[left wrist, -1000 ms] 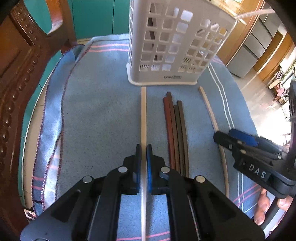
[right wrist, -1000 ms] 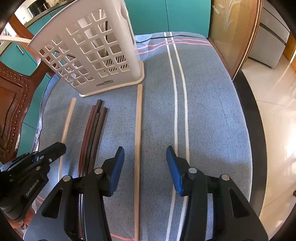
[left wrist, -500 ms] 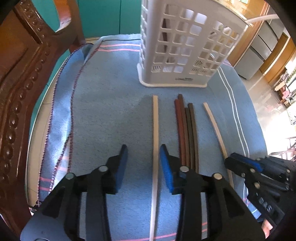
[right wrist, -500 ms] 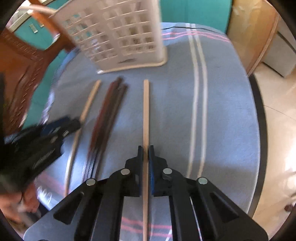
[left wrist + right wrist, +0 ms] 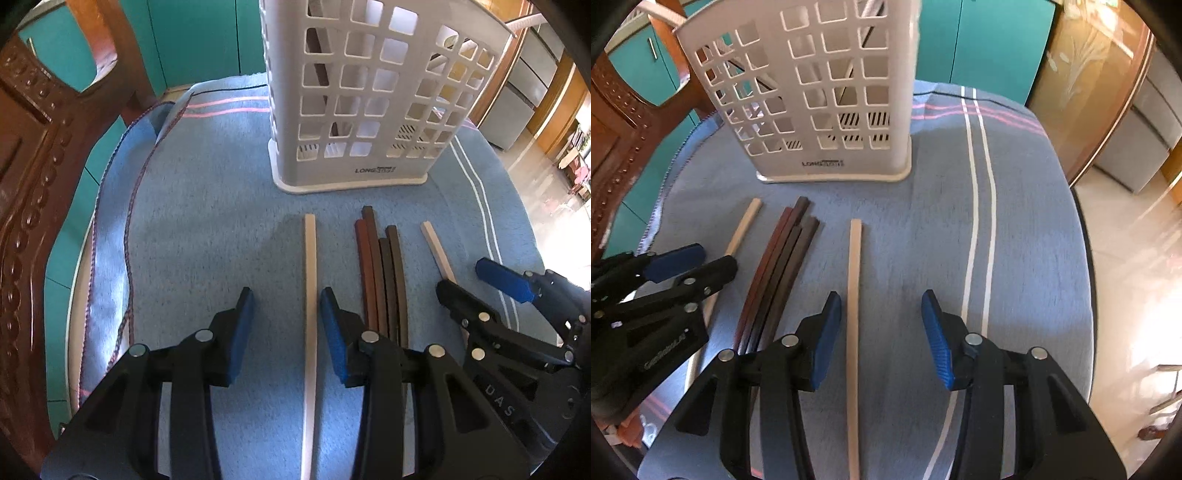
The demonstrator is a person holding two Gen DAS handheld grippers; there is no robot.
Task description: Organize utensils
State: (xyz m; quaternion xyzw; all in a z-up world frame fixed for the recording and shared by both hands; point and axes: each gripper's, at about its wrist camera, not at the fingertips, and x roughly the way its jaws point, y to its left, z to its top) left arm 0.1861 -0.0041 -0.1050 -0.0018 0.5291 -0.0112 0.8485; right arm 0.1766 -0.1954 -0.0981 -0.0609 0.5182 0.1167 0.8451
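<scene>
A white lattice utensil basket (image 5: pixel 369 96) stands upright on a blue cloth (image 5: pixel 207 206); it also shows in the right wrist view (image 5: pixel 820 92). Before it lie chopsticks: a pale one (image 5: pixel 309 295) between the fingers of my open left gripper (image 5: pixel 287 332), a dark brown bundle (image 5: pixel 382 273), and a second pale one (image 5: pixel 437 251). In the right wrist view that second pale chopstick (image 5: pixel 854 314) lies on the cloth between the fingers of my open right gripper (image 5: pixel 881 336), nearer the left finger. The dark bundle (image 5: pixel 779 269) and the other pale stick (image 5: pixel 742 229) lie to its left.
A carved wooden chair back (image 5: pixel 29 184) stands at the left table edge. The cloth's white stripes (image 5: pixel 979 221) run along the right side, near the round table's edge (image 5: pixel 1086 258). Teal cabinets stand behind. Some sticks stand inside the basket.
Both grippers have let go: the left opened half a second ago and stays open; the right, shut on the pale chopstick half a second ago, is now open. Both views sit closer to the basket.
</scene>
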